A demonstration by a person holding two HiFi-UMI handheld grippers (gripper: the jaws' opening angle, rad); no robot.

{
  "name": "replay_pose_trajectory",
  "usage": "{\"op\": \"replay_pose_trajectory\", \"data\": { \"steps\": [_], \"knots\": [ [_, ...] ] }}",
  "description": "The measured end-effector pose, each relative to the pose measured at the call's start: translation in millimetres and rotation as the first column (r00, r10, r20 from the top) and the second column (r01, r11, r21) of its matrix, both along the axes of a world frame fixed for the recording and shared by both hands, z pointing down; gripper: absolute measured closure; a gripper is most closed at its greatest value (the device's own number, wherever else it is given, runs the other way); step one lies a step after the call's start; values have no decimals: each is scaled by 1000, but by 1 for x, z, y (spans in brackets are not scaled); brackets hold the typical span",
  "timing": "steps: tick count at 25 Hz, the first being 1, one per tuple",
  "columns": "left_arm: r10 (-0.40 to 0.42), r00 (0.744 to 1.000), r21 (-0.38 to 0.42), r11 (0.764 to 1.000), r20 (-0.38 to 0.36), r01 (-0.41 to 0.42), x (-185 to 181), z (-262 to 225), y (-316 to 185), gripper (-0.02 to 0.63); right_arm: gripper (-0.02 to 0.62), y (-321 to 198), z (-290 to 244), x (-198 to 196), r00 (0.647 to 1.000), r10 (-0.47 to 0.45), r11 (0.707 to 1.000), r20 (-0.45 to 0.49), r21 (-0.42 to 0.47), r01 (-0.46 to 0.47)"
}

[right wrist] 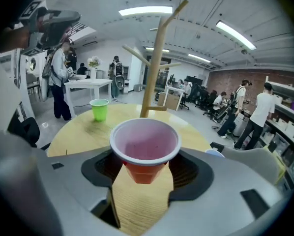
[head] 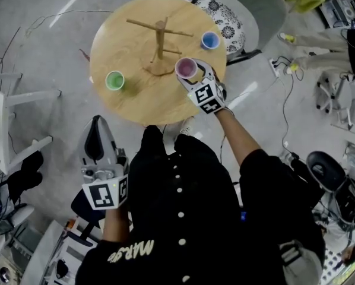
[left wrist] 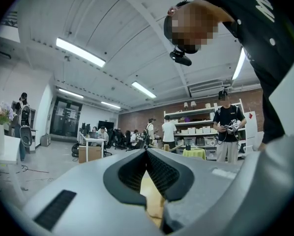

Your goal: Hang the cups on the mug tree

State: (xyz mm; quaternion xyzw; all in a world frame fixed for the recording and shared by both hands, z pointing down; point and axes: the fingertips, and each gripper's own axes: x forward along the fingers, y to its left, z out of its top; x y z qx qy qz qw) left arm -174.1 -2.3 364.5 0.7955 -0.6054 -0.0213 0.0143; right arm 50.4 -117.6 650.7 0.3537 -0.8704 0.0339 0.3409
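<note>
Three cups ring a wooden tree [head: 160, 40] that stands at the middle of a round table [head: 136, 105] in a busy workshop. The right gripper [head: 192, 75] pinches a red cup [head: 186, 68], one pad pressed against each side of its wall just under the white rim. The cup is upright with its mouth up and its inside pale pink, and it hangs over the tabletop just right of the tree's base. A green cup [head: 114, 80] stands on the left side of the table, well apart from the tree. A blue cup [head: 210, 40] stands near the far right edge, close to the tip of one of the tree's arms. Both standing cups are mouth up.

The left gripper [head: 98, 126] is held off the table at the near left, beside the person's black buttoned shirt [head: 183, 206]. Its jaws are pressed together at the tips with nothing between them. A chair [head: 225, 19] with a patterned cushion sits beyond the table at the far right. The gripper views show people standing among desks and shelves across the room.
</note>
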Motion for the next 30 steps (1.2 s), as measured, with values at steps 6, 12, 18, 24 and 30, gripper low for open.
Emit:
{"op": "replay_pose_trajectory", "data": {
  "steps": [6, 12, 18, 24, 30],
  "knots": [
    [-8, 1000, 20, 1000, -11, 8, -5, -14, 5, 609, 304, -27, -15, 2, 999, 22, 1000, -27, -7, -22],
    [-14, 1000, 47, 999, -10, 14, -10, -28, 4, 609, 305, -33, -52, -9, 999, -24, 998, -27, 56, 26],
    [-29, 1000, 55, 998, -11, 30, -13, -36, 4, 609, 307, -44, -62, -33, 987, -130, 986, -98, 91, 139],
    [-38, 999, 50, 998, -11, 38, -21, -34, 8, 609, 307, -45, -53, -48, 975, -175, 980, -135, 73, 186],
    [-37, 999, 46, 998, -12, 37, -22, -32, 9, 609, 305, -43, -29, -55, 955, -217, 974, -201, 19, 226]
  ]
}}
